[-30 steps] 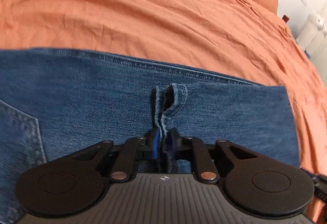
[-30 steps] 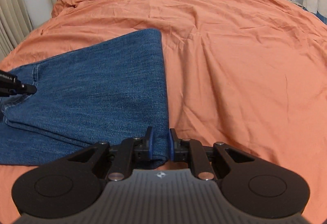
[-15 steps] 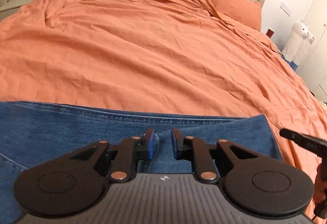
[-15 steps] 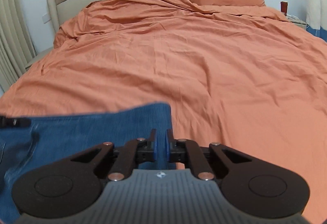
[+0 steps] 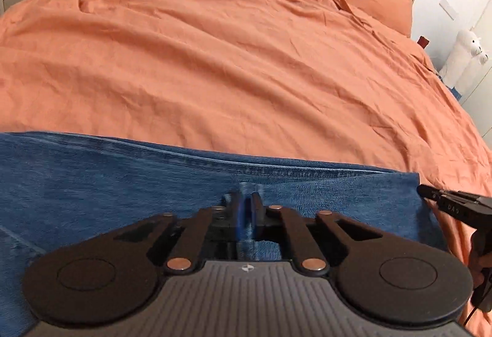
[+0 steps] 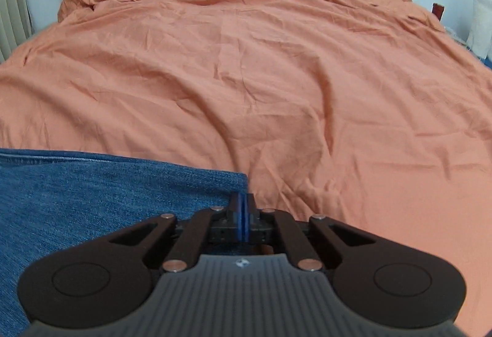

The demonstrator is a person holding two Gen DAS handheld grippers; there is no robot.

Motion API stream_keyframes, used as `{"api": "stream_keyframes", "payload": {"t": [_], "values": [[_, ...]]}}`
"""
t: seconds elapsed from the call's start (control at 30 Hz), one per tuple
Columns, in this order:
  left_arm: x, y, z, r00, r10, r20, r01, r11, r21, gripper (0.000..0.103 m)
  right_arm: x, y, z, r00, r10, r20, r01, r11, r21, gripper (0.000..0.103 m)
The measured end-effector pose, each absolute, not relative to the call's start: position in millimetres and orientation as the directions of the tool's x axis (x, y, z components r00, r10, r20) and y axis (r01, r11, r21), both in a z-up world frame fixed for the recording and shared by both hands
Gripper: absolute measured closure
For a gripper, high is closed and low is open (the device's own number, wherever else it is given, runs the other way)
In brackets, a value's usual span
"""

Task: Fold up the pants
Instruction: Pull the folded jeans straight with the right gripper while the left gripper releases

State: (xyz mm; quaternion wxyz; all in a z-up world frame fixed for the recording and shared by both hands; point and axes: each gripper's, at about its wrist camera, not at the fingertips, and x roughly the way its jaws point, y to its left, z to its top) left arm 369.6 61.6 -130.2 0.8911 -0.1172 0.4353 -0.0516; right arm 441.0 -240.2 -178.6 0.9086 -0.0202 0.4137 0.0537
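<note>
Blue jeans (image 5: 123,192) lie flat across the near edge of the orange duvet (image 5: 230,60), filling the 6 to 9 o'clock part of both wrist views. Left gripper (image 5: 246,205) – jaws closing, nearly together, a raised pinch of denim between the pads. Right gripper (image 6: 242,211) – jaws fully together at the jeans' right corner, near 6 o'clock; a thin bit of hem looks caught, but I cannot tell for sure.

Risks: the right pinch is thin and at the very edge, so cloth could slip out when lifted. Left may grab only the top layer, so layers separate and the fold goes skewed. Dragging could also rumple the duvet.
</note>
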Motion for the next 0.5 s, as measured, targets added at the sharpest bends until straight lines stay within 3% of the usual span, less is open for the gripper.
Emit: {"api": "stream_keyframes", "payload": {"t": [0.13,0.2,0.27,0.5], "values": [[346.9,89.2,-102.3,0.633,-0.174,-0.754,-0.035,0.967,-0.252,0.088,413.6,-226.8,-144.6,0.669,0.168,-0.724,-0.238,0.971,0.005,0.103],[333.9,107.8,-86.3,0.641,-0.162,-0.750,-0.066,0.962,-0.265,0.080,399.5,-212.8,-131.8,0.649,0.231,-0.725,-0.327,0.945,0.009,0.103],[315.2,131.8,-69.6,0.656,-0.153,-0.739,-0.104,0.952,-0.289,0.065,386.0,-196.8,-121.1,0.616,0.300,-0.728,-0.410,0.912,0.029,0.103],[249.6,233.5,-35.9,0.694,-0.091,-0.714,-0.290,0.873,-0.393,0.046,340.3,-130.1,-95.1,0.568,0.401,-0.719,-0.593,0.805,-0.019,0.103]]}}
